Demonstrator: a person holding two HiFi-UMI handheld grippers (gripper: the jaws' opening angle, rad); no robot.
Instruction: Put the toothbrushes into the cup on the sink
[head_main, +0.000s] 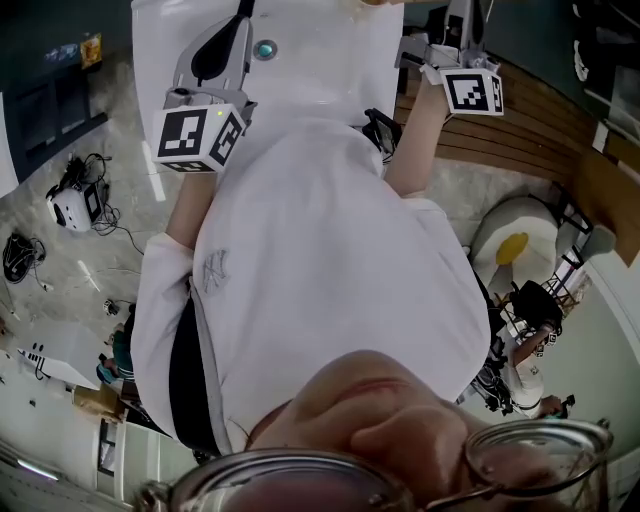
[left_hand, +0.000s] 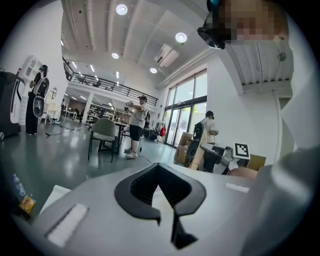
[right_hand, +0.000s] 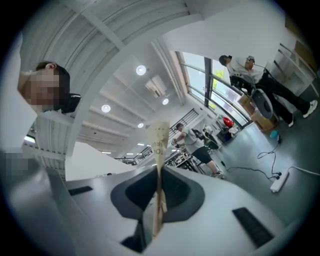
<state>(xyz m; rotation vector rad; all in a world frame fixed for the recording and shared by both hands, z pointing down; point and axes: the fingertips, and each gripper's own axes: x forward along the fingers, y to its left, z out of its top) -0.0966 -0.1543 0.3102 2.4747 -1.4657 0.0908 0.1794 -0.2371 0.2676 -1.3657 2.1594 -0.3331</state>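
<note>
1. The white shirt (head_main: 330, 260) fills the middle of the head view and blocks most of the floor behind it. Above the shirt's upper left is the left marker cube (head_main: 200, 135) of the left gripper (left_hand: 158, 166). Above its upper right, at the end of a bare forearm (head_main: 425, 135), is the right marker cube (head_main: 472, 90) of the right gripper (right_hand: 160, 169).
2. Left of the shirt, black cables (head_main: 20, 255) and a small white device (head_main: 68, 207) lie on the pale marbled floor (head_main: 120, 260). Right of the shirt are wooden planks (head_main: 540, 125), a white round seat (head_main: 545, 218) with something yellow (head_main: 513, 247) in it, and black gear on stands (head_main: 535, 305).
3. The head view shows neither pair of jaws, because the grippers run off past its top edge. Only the gripper views show them.
4. In the left gripper view the jaws are together, tips meeting, with nothing between them. Beyond them is a wide hall with a grey chair (left_hand: 103, 131), a standing person in a white top (left_hand: 136, 117), another person with a backpack (left_hand: 204, 137) and tall windows (left_hand: 184, 107). None of this appears in the head view.
5. In the right gripper view the jaws are clamped on the toothbrush (right_hand: 159, 147). It is a thin, pale, printed strip seen edge-on, upright between the pads and reaching past the tips. Behind it are ceiling lights (right_hand: 141, 70), a person at a table (right_hand: 192, 145), two people (right_hand: 250, 67) at upper right and a power strip (right_hand: 278, 183) on the grey floor.
</note>
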